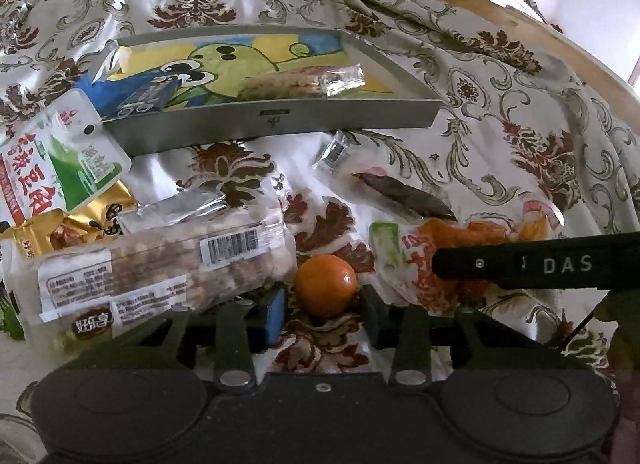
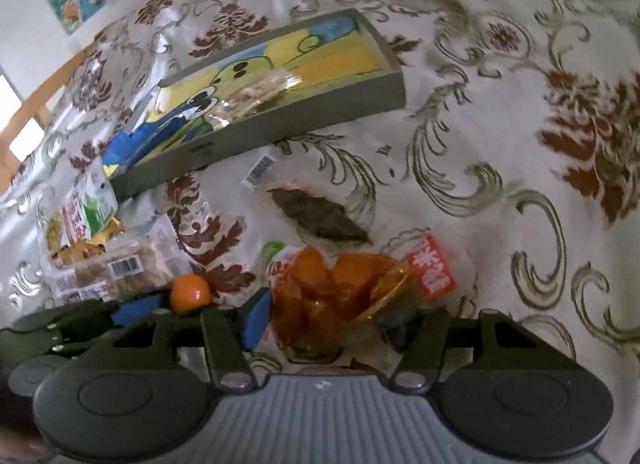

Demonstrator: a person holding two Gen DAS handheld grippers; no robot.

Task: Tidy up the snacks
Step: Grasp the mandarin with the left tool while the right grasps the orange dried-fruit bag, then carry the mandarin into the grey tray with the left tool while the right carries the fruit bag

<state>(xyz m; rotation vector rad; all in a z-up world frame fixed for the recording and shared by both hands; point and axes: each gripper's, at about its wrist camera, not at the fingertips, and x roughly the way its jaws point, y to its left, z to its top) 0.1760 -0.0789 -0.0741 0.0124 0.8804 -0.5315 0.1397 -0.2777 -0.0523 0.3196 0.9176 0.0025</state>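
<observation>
The left gripper (image 1: 325,314) has its jaws apart, with a little orange (image 1: 326,285) sitting between them, not squeezed. The right gripper (image 2: 332,322) closes around a bag of orange snacks (image 2: 332,292); I cannot tell if it pinches.

We see our right gripper (image 2: 324,324) straddling the clear packet of orange snacks (image 2: 332,288) on the floral cloth (image 2: 500,124), the tangerine (image 2: 190,293) lying left, the grey tray (image 2: 304,120) beyond.
</observation>
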